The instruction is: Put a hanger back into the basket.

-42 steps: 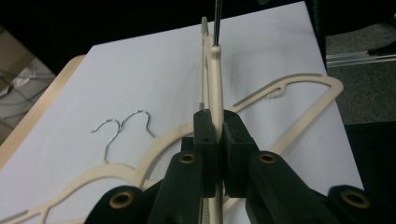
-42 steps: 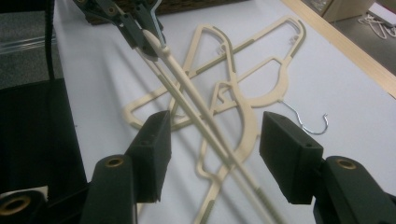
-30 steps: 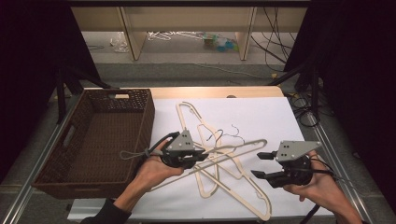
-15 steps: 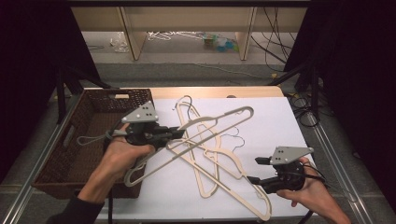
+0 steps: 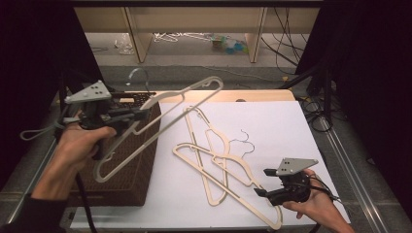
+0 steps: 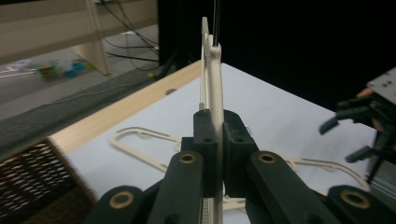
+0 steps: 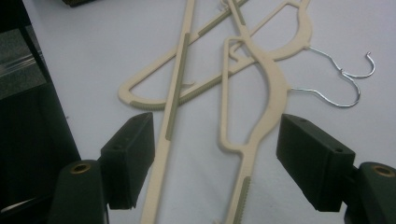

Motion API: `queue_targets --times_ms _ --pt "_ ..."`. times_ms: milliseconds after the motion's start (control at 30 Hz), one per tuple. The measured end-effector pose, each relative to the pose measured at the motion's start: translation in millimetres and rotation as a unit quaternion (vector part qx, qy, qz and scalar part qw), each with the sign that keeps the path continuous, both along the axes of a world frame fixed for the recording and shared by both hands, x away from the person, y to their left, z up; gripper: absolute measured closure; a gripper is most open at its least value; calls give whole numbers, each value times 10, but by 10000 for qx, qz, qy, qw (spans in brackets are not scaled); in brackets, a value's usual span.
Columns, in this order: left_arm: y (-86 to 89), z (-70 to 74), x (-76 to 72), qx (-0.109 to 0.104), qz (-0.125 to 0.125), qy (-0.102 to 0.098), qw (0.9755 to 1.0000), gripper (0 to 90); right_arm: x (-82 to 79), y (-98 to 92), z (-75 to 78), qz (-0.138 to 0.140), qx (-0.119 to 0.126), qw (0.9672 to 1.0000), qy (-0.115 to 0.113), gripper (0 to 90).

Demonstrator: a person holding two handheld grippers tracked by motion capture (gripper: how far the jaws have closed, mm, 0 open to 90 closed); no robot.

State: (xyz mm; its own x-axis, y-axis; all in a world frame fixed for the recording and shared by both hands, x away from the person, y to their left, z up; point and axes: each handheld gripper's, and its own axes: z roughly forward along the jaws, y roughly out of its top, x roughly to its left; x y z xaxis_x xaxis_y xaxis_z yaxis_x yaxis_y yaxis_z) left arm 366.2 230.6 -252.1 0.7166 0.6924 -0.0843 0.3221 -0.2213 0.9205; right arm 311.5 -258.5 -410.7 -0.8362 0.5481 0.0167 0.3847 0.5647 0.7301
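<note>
Close in, the right gripper view shows the right gripper (image 7: 212, 161) hanging with its jaws wide, just been opening, nothing pressed between them, above the cream hangers (image 7: 261, 88) lying crossed on the white sheet (image 5: 286, 131), a detail the high view leaves tiny. At the left, the left gripper (image 5: 133, 115) is clamped tight on a lifted hanger (image 5: 160, 124) held over the wicker basket (image 5: 141, 165). Beyond the table (image 5: 262, 95), pale shelf legs (image 5: 133, 34) stand on the grey floor.
</note>
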Motion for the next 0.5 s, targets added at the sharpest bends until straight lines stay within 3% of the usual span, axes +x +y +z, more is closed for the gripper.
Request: queue_targets --times_ms 133,333,500 --pt "283 -21 41 47 339 -93 9994 859 -2 -4 -29 16 -11 10000 49 288" --pt "683 -227 112 131 680 -107 9975 859 -2 -8 -54 -24 -33 10000 48 288" --pt "933 -390 160 161 687 -118 9974 859 1 -8 -71 -7 -49 9999 107 288"
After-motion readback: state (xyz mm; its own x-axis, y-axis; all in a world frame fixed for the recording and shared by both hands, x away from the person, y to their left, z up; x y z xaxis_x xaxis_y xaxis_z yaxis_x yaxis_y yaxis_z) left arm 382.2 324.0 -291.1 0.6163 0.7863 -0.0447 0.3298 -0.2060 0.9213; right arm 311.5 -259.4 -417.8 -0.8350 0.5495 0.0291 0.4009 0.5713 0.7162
